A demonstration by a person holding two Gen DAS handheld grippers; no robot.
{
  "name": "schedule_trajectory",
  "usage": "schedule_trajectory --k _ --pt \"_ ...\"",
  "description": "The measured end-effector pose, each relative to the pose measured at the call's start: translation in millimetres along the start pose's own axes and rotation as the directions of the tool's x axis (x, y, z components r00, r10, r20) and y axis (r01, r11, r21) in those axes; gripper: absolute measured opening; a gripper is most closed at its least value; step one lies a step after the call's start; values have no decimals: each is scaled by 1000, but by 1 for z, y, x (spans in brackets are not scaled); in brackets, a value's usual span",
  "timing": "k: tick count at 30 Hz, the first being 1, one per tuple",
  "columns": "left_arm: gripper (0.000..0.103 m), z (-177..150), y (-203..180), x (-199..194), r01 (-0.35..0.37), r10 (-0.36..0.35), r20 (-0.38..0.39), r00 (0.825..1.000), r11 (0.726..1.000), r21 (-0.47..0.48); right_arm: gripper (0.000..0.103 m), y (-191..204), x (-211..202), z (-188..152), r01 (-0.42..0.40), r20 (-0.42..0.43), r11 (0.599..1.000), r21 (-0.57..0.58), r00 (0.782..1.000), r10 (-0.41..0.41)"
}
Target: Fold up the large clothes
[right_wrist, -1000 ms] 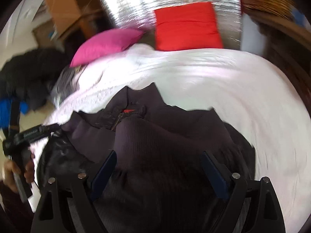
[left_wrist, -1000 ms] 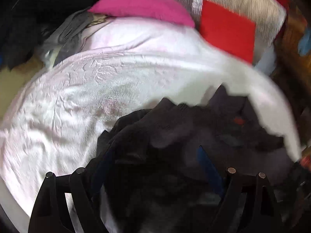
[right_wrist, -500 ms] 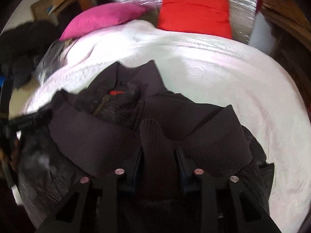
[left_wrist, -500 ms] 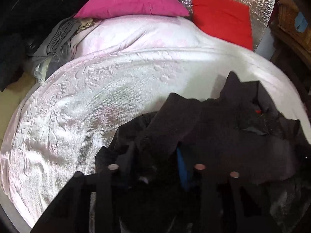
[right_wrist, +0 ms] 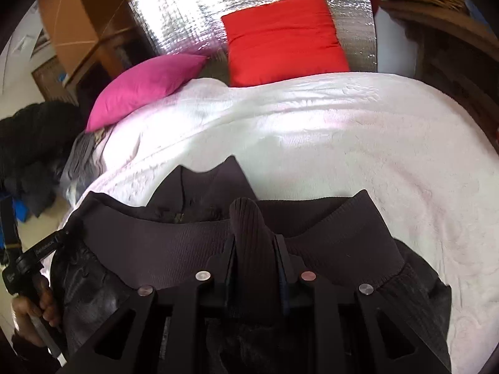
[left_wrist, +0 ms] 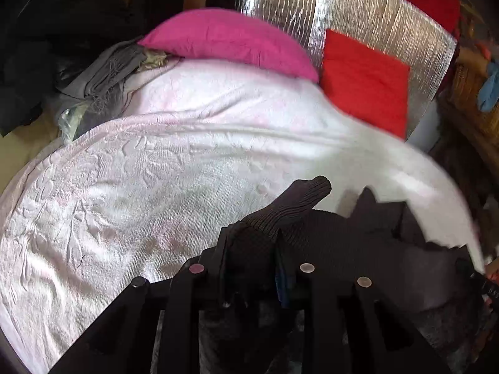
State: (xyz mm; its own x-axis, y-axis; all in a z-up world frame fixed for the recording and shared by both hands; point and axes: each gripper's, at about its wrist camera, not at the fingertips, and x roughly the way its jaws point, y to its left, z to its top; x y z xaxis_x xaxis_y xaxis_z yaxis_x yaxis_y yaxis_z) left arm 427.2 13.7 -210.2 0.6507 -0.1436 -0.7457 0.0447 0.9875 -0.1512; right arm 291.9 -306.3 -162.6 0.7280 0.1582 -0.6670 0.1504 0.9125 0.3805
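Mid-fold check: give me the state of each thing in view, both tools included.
left tool: shut on dark jacket
right tool: shut on dark jacket
dark jacket: bunched, ribbed hem lifted
white bedspread: spread, wrinkled
pink pillow: lying flat
red cushion: propped upright

A second ago both grippers stood open over the jacket. Now the left gripper has closed on a ribbed fold, and the right gripper has closed on the ribbed hem. The hem has been lifted and stretched between them.
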Motion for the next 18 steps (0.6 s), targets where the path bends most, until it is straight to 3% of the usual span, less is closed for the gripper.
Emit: schedule_trajectory --k 3,7,9,11,12,14,18 --pt "28 -9 2 21 -31 31 -64 997 1000 0 24 -14 19 -4 -50 -52 997 56 997 53" --pt "34 -9 7 15 -7 6 -58 998 1000 -19 27 -39 -4 1 -202 -24 961 187 977 211" --pt "35 -10 7 15 -10 9 -65 998 1000 -18 29 -55 -24 5 -217 16 951 221 976 219" --pt "35 -12 6 14 -17 17 -66 998 1000 -9 56 -73 -46 5 -187 61 952 243 982 177" --pt "35 -12 5 14 -22 22 -65 998 1000 -3 91 -85 -56 2 -166 82 949 267 985 149" --pt "35 -13 2 12 -29 29 -63 998 1000 6 95 -112 -75 -5 -173 167 934 313 978 125" --pt "36 -16 -2 12 -53 54 -63 997 998 15 94 -137 -81 -11 -177 138 918 355 981 136"
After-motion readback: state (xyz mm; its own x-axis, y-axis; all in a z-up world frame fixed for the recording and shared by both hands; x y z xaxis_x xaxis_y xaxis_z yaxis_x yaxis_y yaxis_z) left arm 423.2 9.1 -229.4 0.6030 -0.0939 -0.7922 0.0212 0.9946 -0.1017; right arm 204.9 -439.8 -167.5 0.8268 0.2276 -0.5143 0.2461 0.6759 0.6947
